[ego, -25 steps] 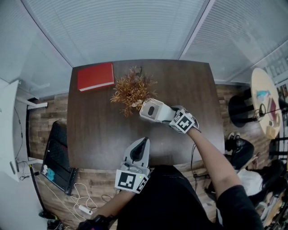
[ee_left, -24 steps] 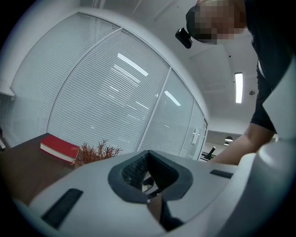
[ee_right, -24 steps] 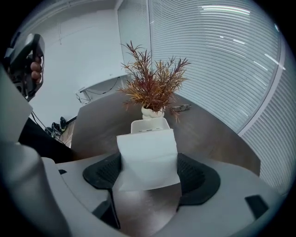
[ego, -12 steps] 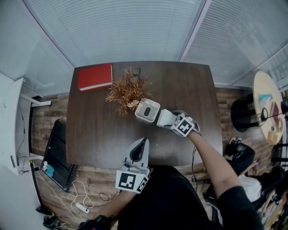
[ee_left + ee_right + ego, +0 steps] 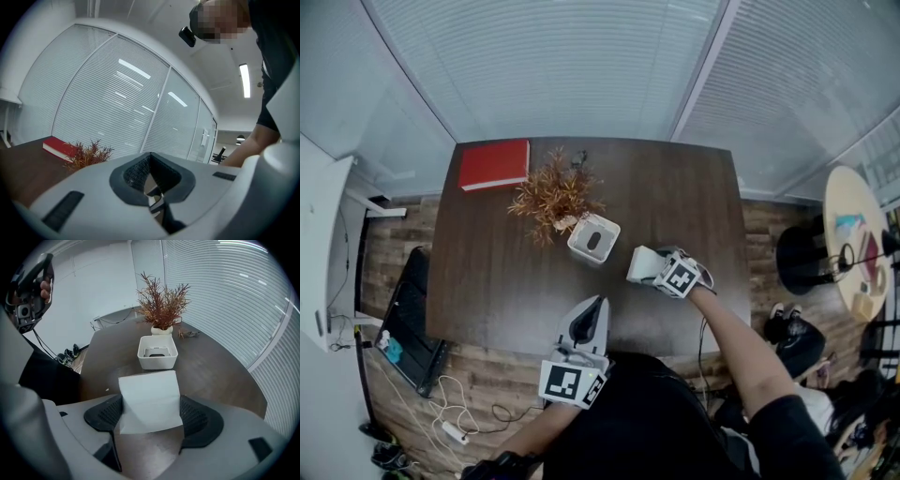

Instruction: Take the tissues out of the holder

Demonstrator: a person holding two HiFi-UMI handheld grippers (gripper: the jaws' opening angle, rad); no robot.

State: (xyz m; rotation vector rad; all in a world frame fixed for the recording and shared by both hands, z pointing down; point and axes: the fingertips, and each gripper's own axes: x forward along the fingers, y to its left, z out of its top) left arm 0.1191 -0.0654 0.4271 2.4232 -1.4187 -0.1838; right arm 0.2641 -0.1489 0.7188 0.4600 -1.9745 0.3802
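A white open-topped holder (image 5: pixel 593 237) stands on the dark table (image 5: pixel 487 281) next to a dried plant (image 5: pixel 555 192). In the right gripper view the holder (image 5: pixel 157 351) lies ahead of the jaws, with only a grey patch showing inside. My right gripper (image 5: pixel 639 265) is to the holder's near right, shut on a white pack of tissues (image 5: pixel 150 401). The pack fills the gap between both pads. My left gripper (image 5: pixel 586 323) hovers at the table's front edge with its jaws together and nothing in them.
A red book (image 5: pixel 494 163) lies at the table's far left corner. The potted plant (image 5: pixel 161 305) stands right behind the holder. A round side table (image 5: pixel 853 225) is off to the right. Cables and a black bag lie on the floor at left.
My right gripper has drawn back from the holder toward the near right with the tissue pack in it. The holder stays by the plant. The left gripper has barely shifted.
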